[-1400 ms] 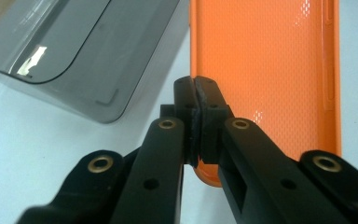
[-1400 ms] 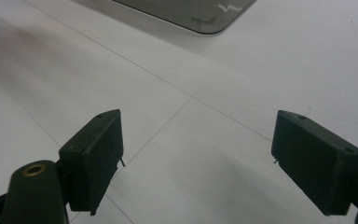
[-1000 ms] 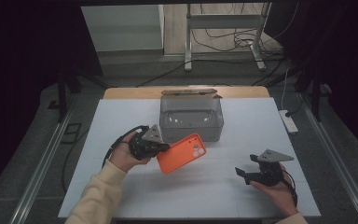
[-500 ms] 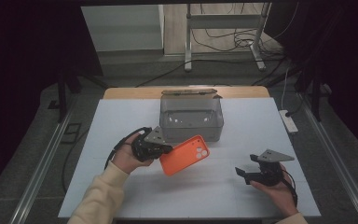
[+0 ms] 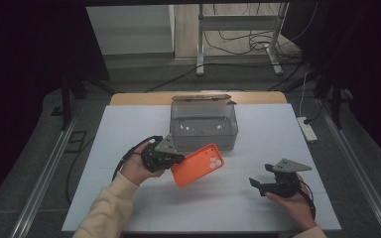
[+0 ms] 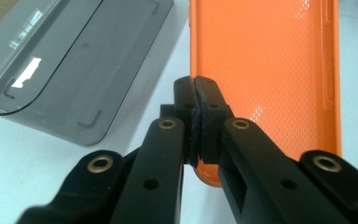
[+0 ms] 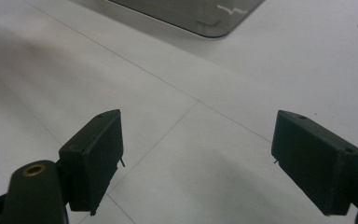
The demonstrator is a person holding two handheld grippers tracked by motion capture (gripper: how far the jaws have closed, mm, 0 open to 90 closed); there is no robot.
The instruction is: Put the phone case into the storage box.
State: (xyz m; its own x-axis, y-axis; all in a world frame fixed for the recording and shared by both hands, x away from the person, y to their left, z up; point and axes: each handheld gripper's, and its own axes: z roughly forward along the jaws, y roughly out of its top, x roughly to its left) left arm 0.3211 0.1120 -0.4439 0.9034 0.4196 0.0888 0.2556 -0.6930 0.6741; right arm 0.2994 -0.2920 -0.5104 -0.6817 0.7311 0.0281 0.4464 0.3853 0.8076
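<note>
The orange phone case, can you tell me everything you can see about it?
The orange phone case is empty, with no phone in it. It looks like soft, rubbery plastic, with a dotted texture inside and a cut-out for cameras at one corner. The left gripper pinches one edge with its jaws shut, holding it tilted over the white table, just in front of the grey see-through box. Nothing else touches it.

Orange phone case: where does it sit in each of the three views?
High view: orange phone case at centre, just right of the left gripper, in front of the grey box.
Left gripper view: upper right, its edge pinched between the jaws.
Right gripper view: not in it.
Shared landmark: the grey box.
</note>
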